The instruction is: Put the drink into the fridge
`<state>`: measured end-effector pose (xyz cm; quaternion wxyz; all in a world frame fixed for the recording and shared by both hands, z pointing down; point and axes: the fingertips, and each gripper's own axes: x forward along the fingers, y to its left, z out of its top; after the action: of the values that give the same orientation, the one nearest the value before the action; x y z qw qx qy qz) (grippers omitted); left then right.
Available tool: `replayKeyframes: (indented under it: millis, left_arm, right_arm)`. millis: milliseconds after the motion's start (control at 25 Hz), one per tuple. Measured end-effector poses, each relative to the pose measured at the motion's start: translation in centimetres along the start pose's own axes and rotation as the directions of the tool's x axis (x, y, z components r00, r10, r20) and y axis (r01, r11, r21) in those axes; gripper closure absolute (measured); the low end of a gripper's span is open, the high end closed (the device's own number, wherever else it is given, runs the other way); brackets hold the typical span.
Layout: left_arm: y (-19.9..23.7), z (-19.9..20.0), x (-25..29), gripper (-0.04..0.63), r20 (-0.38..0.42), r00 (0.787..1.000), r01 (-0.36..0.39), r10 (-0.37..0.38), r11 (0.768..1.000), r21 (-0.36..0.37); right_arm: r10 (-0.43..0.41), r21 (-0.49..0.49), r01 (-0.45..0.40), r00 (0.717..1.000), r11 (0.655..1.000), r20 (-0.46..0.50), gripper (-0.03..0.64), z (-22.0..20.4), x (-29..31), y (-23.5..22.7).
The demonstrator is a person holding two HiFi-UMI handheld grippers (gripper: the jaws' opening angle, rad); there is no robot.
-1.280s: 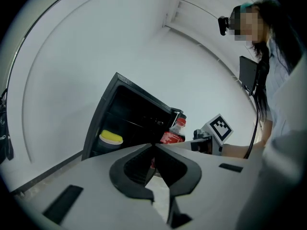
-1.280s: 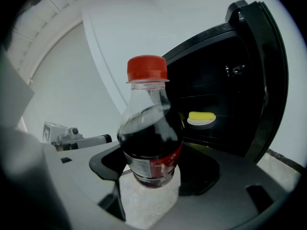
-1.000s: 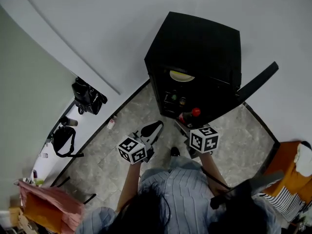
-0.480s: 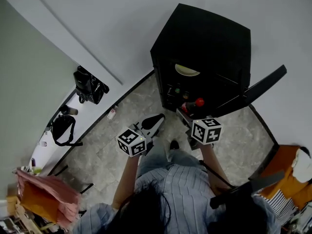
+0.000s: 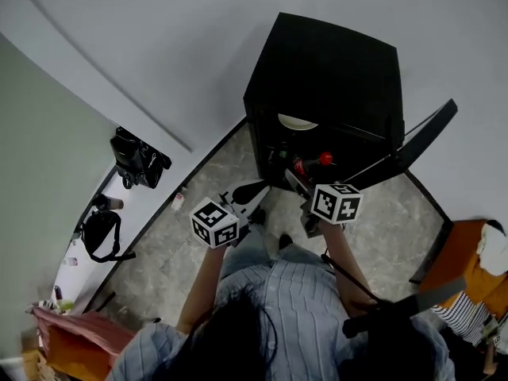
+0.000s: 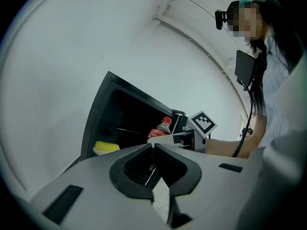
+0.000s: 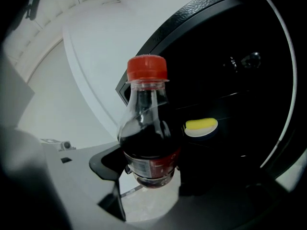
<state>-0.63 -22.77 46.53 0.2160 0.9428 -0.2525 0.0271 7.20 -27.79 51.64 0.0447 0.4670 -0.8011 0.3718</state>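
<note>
Grips a red-capped bottle [image 7: 146, 128] in the right claw [image 7: 151, 174], jaws wide round its lower body, right at the front of the open fridge [image 5: 333, 62]. Pinches the left claw [image 6: 152, 146] together on nothing, aimed at the fridge.

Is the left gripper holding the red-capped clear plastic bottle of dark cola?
No, the red-capped cola bottle is clamped in the right gripper; the left gripper has its jaws together, empty.
</note>
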Motion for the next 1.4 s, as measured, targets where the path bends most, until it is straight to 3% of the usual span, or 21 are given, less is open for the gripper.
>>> replayKeyframes:
  millis: [480, 800, 920, 1120, 1400]
  left_arm:
    - [0.6, 0.7, 1.8, 0.586, -0.022, 0.995, 0.096, -0.096, 0.995, 0.004]
    - [1.6, 1.8, 2.4, 0.586, -0.044, 0.99, 0.134, -0.132, 0.99, 0.034]
    - [2.2, 1.9, 2.6, 0.586, -0.05, 0.988, 0.146, -0.144, 0.989, 0.037]
    - [2.8, 2.3, 3.1, 0.586, -0.063, 0.982, 0.181, -0.178, 0.982, 0.048]
    - [2.7, 2.3, 4.2, 0.586, -0.104, 0.959, 0.272, -0.264, 0.96, 0.074]
  right_arm:
    - [-0.043, 0.116, 0.03, 0.993, 0.993, 0.109, 0.321, 3.2, 1.5, -1.8]
    - [-0.097, 0.131, 0.072, 0.977, 0.989, 0.189, 0.321, 5.7, 3.3, -3.8]
    - [-0.065, 0.131, 0.03, 0.961, 0.991, 0.269, 0.321, 7.0, 3.8, -3.7]
    - [-0.047, 0.277, -0.077, 0.908, 0.958, 0.416, 0.321, 9.3, 4.2, -4.6]
    - [-0.107, 0.294, -0.042, 0.875, 0.955, 0.473, 0.321, 10.8, 4.8, -6.5]
